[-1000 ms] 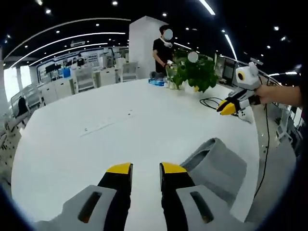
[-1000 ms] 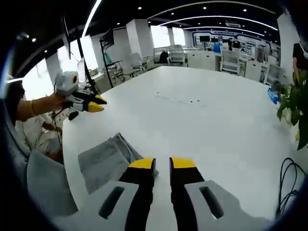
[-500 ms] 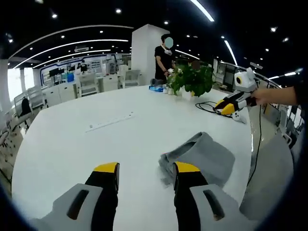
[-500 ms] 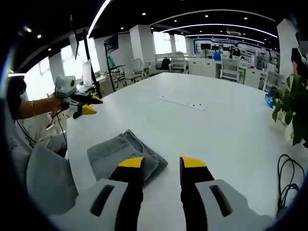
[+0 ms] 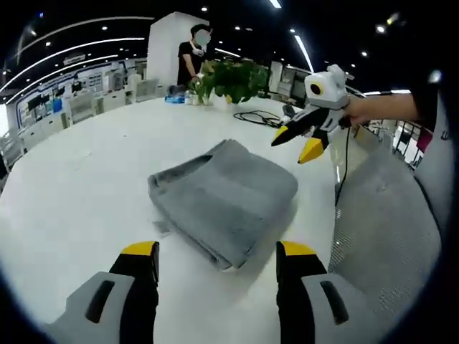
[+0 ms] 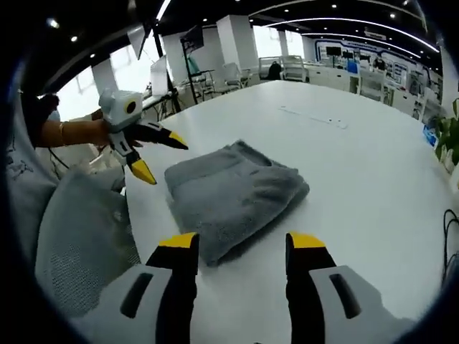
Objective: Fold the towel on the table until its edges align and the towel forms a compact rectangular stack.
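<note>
Grey towel lies folded, rumpled, on white table. Left gripper and right gripper both spread wide, holding nothing, poised at towel's near edges. Best approach: pinch matching corners, fold evenly, square edges.

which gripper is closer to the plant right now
Right. The right gripper hangs on the plant's side of the towel; the left gripper is across the towel, farther away.

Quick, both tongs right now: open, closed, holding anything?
Left tongs: open, holding nothing, above the folded towel.
Right tongs: open, holding nothing.
</note>
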`<state>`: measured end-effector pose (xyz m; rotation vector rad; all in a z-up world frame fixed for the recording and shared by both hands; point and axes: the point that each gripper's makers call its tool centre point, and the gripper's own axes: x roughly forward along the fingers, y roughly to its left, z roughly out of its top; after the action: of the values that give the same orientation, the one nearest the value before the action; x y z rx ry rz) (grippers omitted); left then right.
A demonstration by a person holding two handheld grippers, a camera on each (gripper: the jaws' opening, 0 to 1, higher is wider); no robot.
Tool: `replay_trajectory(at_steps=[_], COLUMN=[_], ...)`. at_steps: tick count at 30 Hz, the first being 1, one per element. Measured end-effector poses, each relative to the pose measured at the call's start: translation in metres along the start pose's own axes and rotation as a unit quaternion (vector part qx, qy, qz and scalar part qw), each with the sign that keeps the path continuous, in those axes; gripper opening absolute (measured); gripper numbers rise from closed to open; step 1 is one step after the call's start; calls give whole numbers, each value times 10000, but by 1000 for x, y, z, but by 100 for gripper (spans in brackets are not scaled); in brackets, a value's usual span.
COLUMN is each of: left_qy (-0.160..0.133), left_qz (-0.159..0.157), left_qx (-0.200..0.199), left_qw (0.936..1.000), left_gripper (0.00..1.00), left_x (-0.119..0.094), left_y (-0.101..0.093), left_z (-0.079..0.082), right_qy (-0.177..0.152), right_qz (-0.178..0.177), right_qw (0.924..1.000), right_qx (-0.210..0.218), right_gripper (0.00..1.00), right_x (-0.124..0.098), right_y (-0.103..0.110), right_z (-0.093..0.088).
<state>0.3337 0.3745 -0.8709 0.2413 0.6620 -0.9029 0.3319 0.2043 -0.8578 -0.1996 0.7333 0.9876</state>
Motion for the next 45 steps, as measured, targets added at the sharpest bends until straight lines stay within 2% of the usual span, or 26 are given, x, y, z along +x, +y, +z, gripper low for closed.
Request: replay_trajectory(at_steps=[7,13,22,28,33,40,45], left_qy=[347,278,340,303,304,226,208], left_qz=[-65,-42,-74,-11,148,167,248], left_qx=[86,-2,70,-79,-217,-331,-463], left_qw=[9993,9996,9994,9995,9992,9991,9984], left_gripper=[65,56,54,54,53,51,51], left_x=[22,30,40,45,52,58,60], left_y=[-11,-9,-1,7,19,37,47], left_z=[-17,-9,0,4,12,28,29], right_qy=[243,415,422,357,298,221,116], right_qz=[222,202,179,51,-71,-257,-318], right_qw=[9994,9983,9984,9985,9989,9989,9994], right_qx=[-102,-356,-329,-413,-344,-311,-110], right_gripper=[50,51,48,47,46,44,44], right_x=[20,32,41,45,48,51,53], right_y=[21,20,6,-8,-28,-52,-59], right_z=[-16,-18,-9,-2,8,21,26])
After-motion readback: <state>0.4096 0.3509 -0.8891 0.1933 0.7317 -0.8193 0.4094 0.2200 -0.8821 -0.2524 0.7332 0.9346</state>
